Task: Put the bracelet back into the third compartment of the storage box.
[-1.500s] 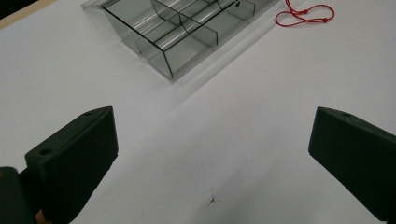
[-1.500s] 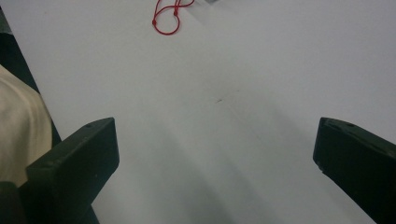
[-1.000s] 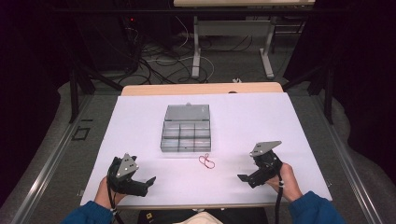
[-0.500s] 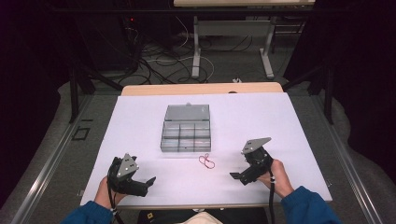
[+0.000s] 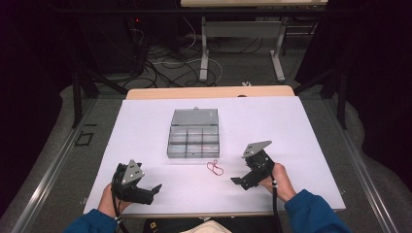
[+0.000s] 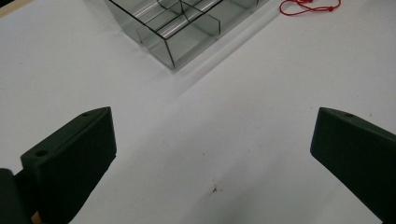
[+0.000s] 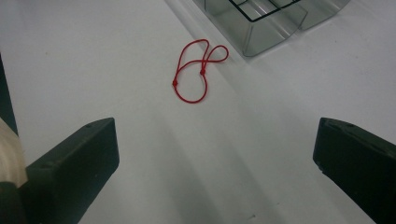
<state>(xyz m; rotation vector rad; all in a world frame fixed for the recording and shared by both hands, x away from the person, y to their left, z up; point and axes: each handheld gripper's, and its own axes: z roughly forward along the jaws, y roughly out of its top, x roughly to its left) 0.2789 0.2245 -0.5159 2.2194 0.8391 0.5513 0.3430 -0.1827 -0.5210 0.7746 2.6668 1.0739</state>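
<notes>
— Grippers first, from the high view: where were they?

— Both sat low over the white table (image 5: 301,126), near its front edge. The left gripper (image 5: 154,189) was held in the person's left hand (image 5: 108,200), its jaws pointing toward the other gripper. The right gripper (image 5: 237,181) was in the right hand (image 5: 278,178), angled down and toward the left one. A red string loop (image 5: 214,167) lay on the table just beside the right gripper's jaw tips, between the two grippers but much closer to the right. Beyond the loop, ahead of both grippers, stood a clear compartment box (image 5: 193,140) with its lid (image 5: 195,116) open and folded away on the far side.

— And the left gripper view?

— Its two black jaws stood wide apart with nothing between them but bare white table. The corner of the clear box (image 6: 177,28) was ahead and slightly left of the jaws; a bit of the red string (image 6: 309,6) showed far ahead, off to the right jaw's side.

— What about the right gripper view?

— The jaws there were spread wide too, empty. The red loop (image 7: 196,70), with two small knots, lay flat on the table ahead of the gap, somewhat toward the left jaw, not touching either. A corner of the clear box (image 7: 266,28) stood just past the loop, ahead toward the right jaw, near the string but apart from it.
</notes>
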